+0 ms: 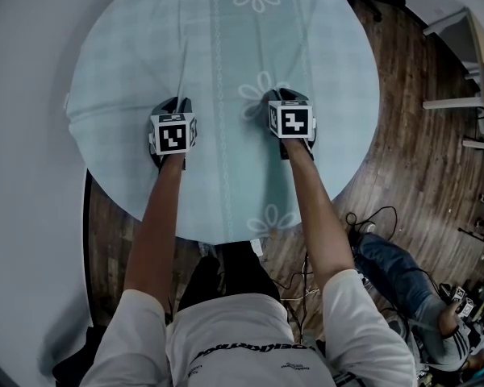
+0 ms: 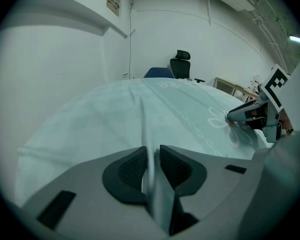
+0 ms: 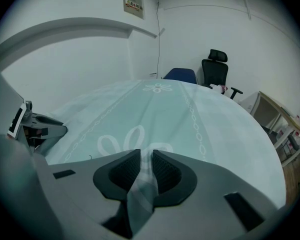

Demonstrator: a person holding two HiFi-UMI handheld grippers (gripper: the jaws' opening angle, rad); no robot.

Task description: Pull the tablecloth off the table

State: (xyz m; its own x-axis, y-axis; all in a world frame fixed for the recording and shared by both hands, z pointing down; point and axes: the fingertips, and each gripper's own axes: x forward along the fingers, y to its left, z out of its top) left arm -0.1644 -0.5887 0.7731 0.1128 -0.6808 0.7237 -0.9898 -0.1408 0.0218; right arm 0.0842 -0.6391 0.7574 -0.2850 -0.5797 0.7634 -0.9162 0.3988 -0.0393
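A pale green tablecloth (image 1: pixel 226 47) with white flower prints covers the round table. My left gripper (image 1: pixel 171 103) rests on the cloth's near left part, and my right gripper (image 1: pixel 284 95) on its near right part, beside a flower print. In the left gripper view the left gripper (image 2: pixel 151 166) is shut on a raised fold of the tablecloth (image 2: pixel 115 119), which runs between the dark pads. The right gripper (image 3: pixel 146 166) likewise pinches a fold of the tablecloth (image 3: pixel 155 109). Each gripper shows in the other's view: the right gripper (image 2: pixel 255 115), the left gripper (image 3: pixel 37 126).
A black office chair (image 3: pixel 214 66) and a blue chair (image 3: pixel 180 75) stand beyond the table's far edge. A white wall runs along the left. On the wooden floor at the right lie cables (image 1: pixel 371 220), and a person (image 1: pixel 419 297) sits there. A desk (image 1: pixel 476 63) stands at the far right.
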